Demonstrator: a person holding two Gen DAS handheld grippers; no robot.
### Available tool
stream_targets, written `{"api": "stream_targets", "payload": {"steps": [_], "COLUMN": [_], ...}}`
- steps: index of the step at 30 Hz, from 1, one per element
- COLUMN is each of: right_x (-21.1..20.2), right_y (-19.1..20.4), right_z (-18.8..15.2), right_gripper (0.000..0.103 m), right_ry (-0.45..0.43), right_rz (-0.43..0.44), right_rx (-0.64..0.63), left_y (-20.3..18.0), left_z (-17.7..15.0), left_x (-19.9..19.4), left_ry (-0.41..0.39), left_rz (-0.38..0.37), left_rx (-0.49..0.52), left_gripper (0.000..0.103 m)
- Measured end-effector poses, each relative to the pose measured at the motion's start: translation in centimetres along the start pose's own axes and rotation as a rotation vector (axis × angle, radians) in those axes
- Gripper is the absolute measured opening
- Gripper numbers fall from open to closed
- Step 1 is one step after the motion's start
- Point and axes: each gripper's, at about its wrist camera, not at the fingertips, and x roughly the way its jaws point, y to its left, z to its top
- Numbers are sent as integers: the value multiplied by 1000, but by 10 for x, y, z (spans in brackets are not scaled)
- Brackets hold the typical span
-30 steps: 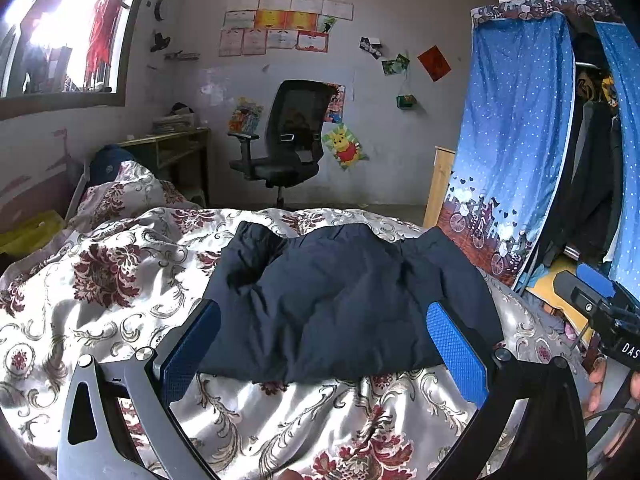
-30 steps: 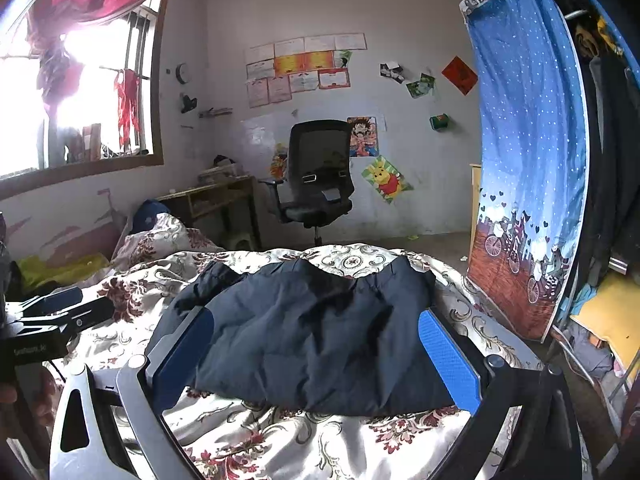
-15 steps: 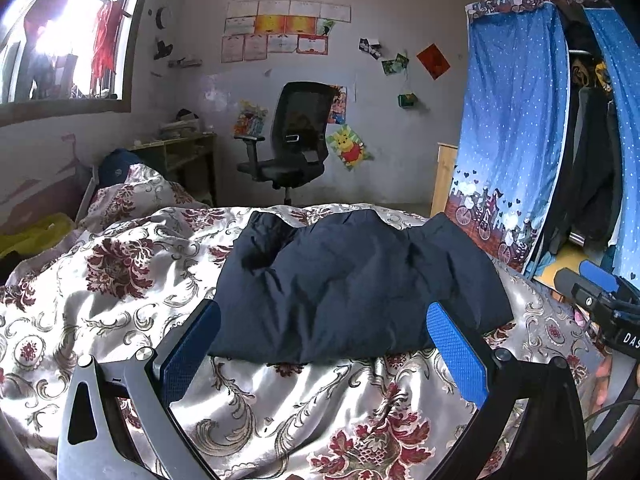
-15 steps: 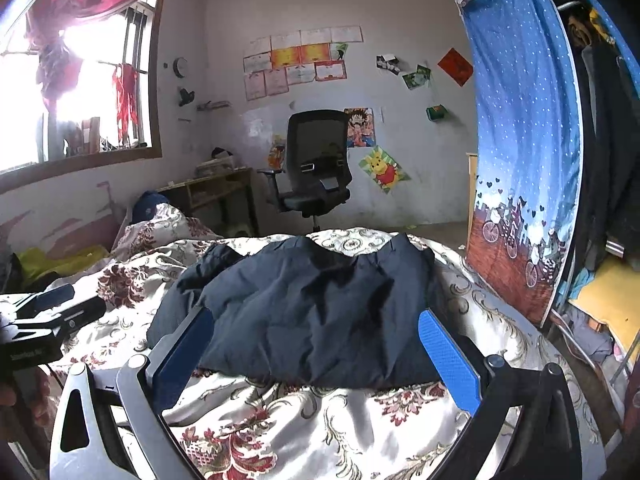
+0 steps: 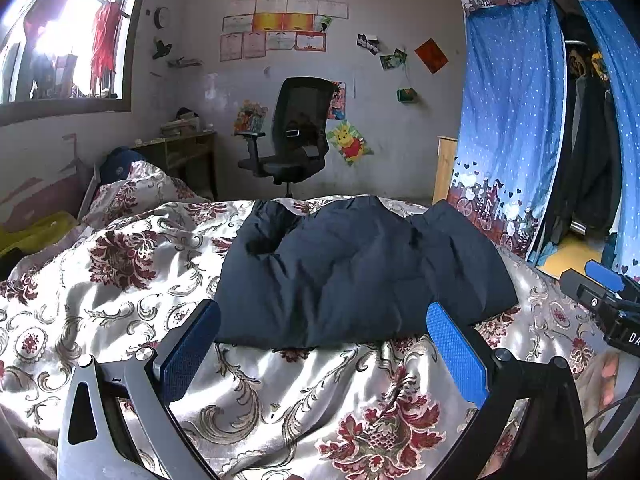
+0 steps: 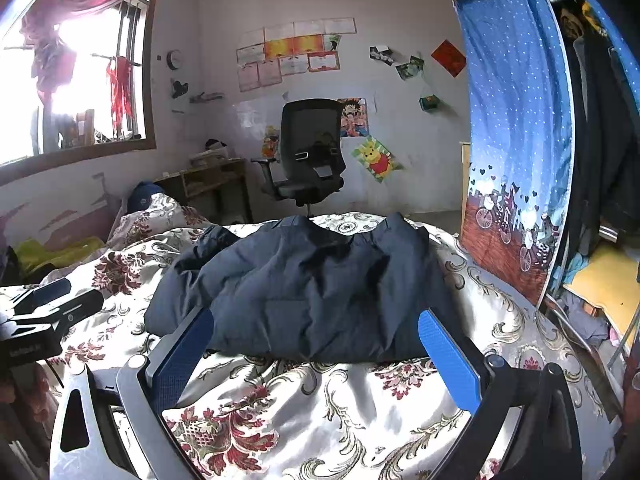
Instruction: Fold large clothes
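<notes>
Both grippers, left (image 5: 322, 346) and right (image 6: 316, 346), spread wide, holding nothing. Dark puffy jacket (image 5: 356, 272) lying bunched mid-bed, near the far edge of the flowery blanket (image 5: 132, 312). Looks partly folded; more folding probably left.

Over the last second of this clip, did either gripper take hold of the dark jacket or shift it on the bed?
No. Both cameras drew back from the dark navy padded jacket, which looks smaller, with more of the floral satin bedspread showing before it. The left gripper and right gripper stayed open and empty, nothing grasped or released. The jacket lies folded as it was.
</notes>
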Motion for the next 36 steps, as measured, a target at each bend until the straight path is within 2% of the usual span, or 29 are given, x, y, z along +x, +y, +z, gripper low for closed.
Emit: {"api": "stream_targets", "payload": {"steps": [21,29,36], "right_x": [14,21,31], "right_y": [-7,-4,4], "right_z": [-29,-37,-43], "right_gripper": [103,103,103], "right_ry": [81,105,133], "right_rz": [-33,-35,-14], "right_rx": [12,10,-26], "left_y": [10,17,19], "left_z": [-24,-29,-37], "left_x": [18,30,29], "left_ry": [51,126,107], "left_rz": [25,36,65], "left_rx": [-19,-39,-47], "left_gripper": [101,101,101]}}
